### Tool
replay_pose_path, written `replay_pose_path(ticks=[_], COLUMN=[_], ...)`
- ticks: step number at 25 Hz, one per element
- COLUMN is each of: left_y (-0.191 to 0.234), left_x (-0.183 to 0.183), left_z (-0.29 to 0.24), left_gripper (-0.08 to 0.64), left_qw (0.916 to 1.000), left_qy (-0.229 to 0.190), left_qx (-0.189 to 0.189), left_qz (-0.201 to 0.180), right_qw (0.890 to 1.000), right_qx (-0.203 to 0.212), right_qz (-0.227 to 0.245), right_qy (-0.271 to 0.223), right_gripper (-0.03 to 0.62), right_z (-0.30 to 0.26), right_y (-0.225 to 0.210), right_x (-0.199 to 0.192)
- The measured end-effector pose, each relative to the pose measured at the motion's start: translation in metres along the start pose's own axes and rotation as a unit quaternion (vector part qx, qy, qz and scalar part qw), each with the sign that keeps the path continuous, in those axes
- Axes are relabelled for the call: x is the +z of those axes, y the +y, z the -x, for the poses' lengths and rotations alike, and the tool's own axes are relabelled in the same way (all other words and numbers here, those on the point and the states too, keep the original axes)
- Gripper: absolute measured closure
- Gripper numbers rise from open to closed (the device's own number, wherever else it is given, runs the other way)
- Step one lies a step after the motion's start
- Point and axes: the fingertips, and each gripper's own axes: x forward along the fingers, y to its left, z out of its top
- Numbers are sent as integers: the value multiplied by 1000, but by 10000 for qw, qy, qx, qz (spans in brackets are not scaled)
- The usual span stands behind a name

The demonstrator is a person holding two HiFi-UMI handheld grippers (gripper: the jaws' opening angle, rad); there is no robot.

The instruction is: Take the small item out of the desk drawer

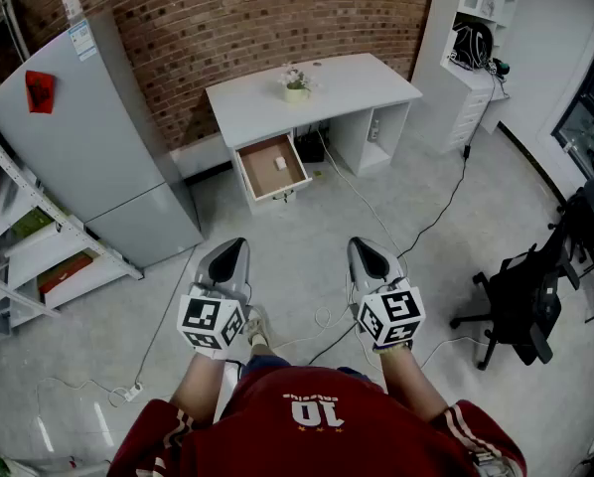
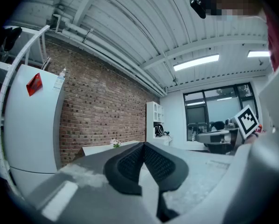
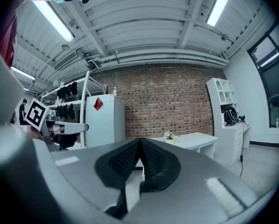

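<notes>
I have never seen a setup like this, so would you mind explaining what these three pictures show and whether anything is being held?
No robot here: a person holds a left hand-held gripper and a right hand-held gripper. One picture comes from a head camera looking down; the other two come from cameras riding on each one, looking along its jaws. Both are shut and empty. Ahead, a white desk carries a potted plant; its open drawer holds a small pale item.

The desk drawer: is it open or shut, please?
Open: the drawer juts out from the white desk, a small item visible inside.
</notes>
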Motion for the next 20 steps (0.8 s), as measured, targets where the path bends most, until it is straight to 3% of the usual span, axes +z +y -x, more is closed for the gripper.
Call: replay_pose_path(ticks=[20], left_y=[-6], left_x=[0], left_z=[-1], left_gripper=[557], left_qw=[10000], left_qy=[32], left_qx=[-26], left_qz=[3], right_qw=[9998], right_qx=[71], right_qz=[-195], right_qy=[-71], right_gripper=[590], right_z=[7], right_y=[-2], right_x=[-2])
